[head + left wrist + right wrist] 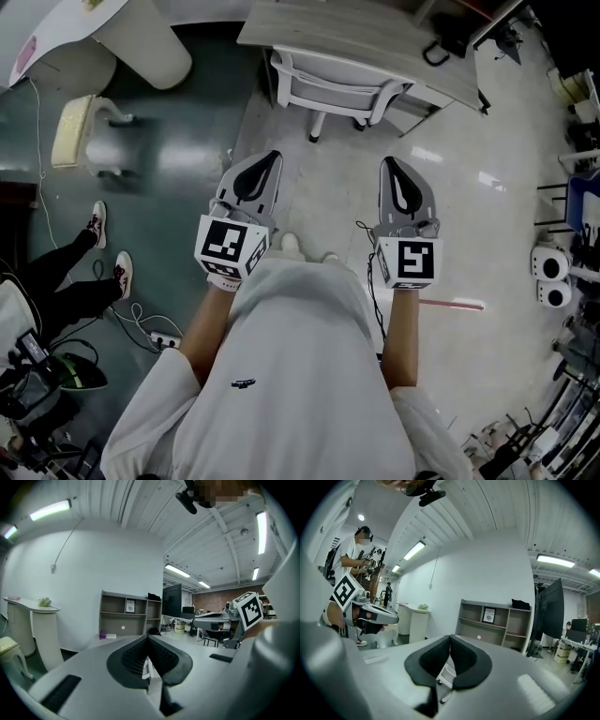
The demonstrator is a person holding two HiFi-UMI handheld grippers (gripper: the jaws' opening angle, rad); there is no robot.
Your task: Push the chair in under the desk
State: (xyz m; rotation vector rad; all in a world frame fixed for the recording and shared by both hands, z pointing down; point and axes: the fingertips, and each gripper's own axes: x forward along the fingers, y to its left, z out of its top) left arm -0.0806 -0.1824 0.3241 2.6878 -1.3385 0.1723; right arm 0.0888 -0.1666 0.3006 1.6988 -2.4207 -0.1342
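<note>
You hold the left gripper (268, 165) and the right gripper (393, 174) side by side in the middle of the head view, both with the tips toward the top of the frame. In the left gripper view, the two dark pads of the left gripper (148, 640) are pressed together with nothing between them. In the right gripper view, the right gripper (450, 640) is the same: its jaws meet and it holds nothing.

The white chair (336, 88) stands at the top centre of the head view, with its backrest toward you. Its front part is already under the edge of the grey desk (328, 33), while the backrest and the rear legs are outside on the light floor (450, 206). Both grippers are well apart from the chair and touch nothing. Below the closed pads, each gripper view shows a small white piece of the chair (446, 671).

At the upper left of the head view there is a white counter (141, 42), and below it a cream stool (77, 131). On the left edge you see the legs of another person (66, 281) in sneakers. An open shelf unit (129, 616) stands by the far wall in the left gripper view.
</note>
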